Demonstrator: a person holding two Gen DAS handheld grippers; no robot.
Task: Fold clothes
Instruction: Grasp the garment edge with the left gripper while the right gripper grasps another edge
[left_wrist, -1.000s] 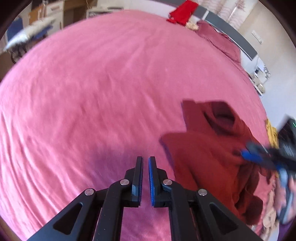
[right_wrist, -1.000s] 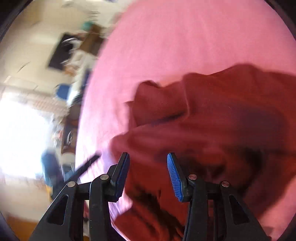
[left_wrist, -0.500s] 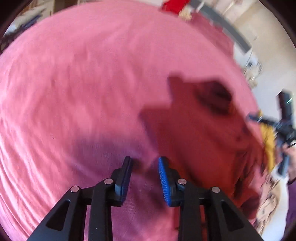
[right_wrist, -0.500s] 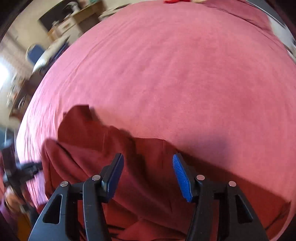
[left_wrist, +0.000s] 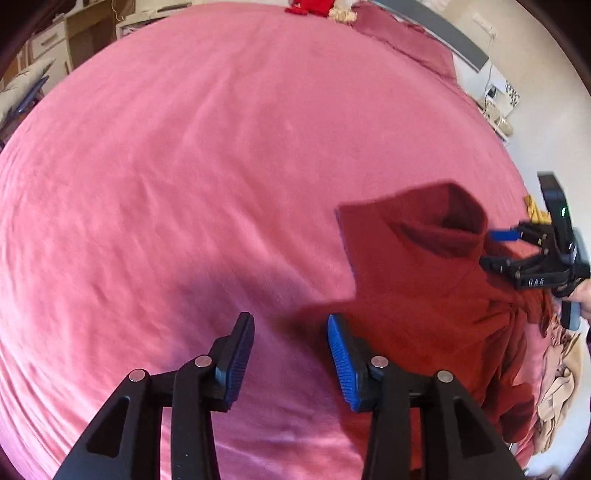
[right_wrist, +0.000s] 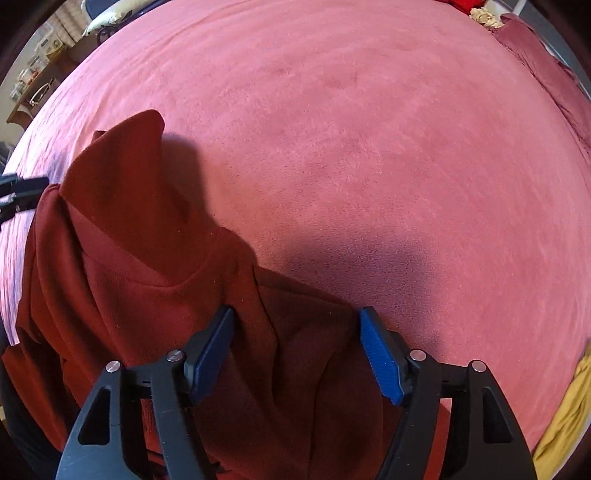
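Note:
A dark red hoodie (left_wrist: 424, 295) lies crumpled on the pink bedspread (left_wrist: 203, 166), its hood standing up towards the far side. My left gripper (left_wrist: 290, 325) hovers at the hoodie's left edge. Its jaws are opening and the pads press on nothing. My right gripper (right_wrist: 295, 317) points down over the hoodie (right_wrist: 147, 277). Its jaws are opening too, with a fold of the cloth below the gap but not pinched. The right gripper (left_wrist: 493, 249) also shows beside the hood in the left wrist view. The left gripper's fingers (right_wrist: 22, 188) peek in at the left edge of the right wrist view.
A yellow garment (right_wrist: 565, 417) lies at the bed's near right edge, with pale clothes (left_wrist: 557, 387) beside the hoodie. At the far end are a bright red cloth (left_wrist: 314, 5) and a maroon pillow (right_wrist: 546, 74). Furniture stands beyond the bed on the left (left_wrist: 48, 44).
The left jaws, shut a second ago, have spread apart, and that gripper has slid right to the hoodie's edge. The right jaws have widened and its view has rolled round over the hoodie.

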